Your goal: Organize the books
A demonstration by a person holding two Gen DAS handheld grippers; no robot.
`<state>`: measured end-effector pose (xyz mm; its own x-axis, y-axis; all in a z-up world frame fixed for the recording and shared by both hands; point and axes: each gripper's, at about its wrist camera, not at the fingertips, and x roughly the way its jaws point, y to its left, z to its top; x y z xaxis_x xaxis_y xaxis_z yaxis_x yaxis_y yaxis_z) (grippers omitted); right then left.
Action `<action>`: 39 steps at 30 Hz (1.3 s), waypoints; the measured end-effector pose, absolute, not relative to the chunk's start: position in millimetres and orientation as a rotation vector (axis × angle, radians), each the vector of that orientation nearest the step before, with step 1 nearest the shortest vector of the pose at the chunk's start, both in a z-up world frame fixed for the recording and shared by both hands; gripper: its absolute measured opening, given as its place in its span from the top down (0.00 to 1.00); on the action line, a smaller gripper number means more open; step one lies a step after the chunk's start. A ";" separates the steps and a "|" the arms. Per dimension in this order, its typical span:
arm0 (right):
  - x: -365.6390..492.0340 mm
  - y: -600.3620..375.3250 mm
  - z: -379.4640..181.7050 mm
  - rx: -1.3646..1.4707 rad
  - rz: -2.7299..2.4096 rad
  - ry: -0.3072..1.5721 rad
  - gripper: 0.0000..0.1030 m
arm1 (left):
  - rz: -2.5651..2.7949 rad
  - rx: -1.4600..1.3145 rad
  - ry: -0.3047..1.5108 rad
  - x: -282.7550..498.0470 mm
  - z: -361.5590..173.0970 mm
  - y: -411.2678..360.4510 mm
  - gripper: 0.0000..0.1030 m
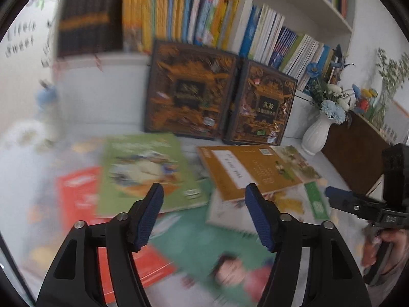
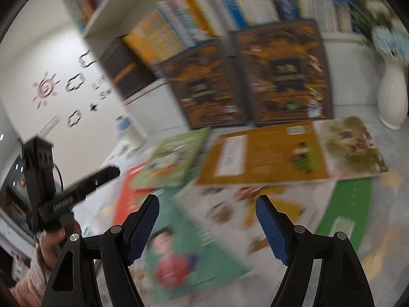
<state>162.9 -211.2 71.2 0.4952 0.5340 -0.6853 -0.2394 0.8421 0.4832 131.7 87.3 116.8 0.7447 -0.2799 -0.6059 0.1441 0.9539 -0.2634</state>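
Evidently between picks, both the left gripper (image 1: pixel 204 206) and right gripper (image 2: pixel 207 217) hover empty, jaws wide, above scattered flat picture books, likeliest next the mustard-orange softcover book (image 1: pixel 251 168).

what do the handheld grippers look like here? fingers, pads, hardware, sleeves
Both the left gripper and the right gripper have black plastic linkage fingers with silver pivot pins and blue dimpled pads. Seen from the side, each carries a black boxy block on top, with white lettering on the body, too blurred to read. The left hand wears a pale pink sleeve.
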 end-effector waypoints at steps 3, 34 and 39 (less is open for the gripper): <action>199.1 -243.5 45.1 0.386 0.415 0.957 0.26 | -0.239 -0.347 0.810 178.0 83.2 73.8 0.36; 88.4 -218.1 28.6 0.234 0.413 1.151 0.22 | -0.393 -0.052 1.042 100.7 48.8 30.7 0.12; 14.4 -202.4 24.9 0.294 0.516 1.222 0.22 | -0.448 -0.066 1.020 38.7 53.3 53.2 0.12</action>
<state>14.4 -202.4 24.9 0.2478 0.5248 -0.8143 -0.2172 0.8493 0.4812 38.7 53.2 53.3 0.4414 -0.3908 -0.8078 0.3299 0.9078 -0.2589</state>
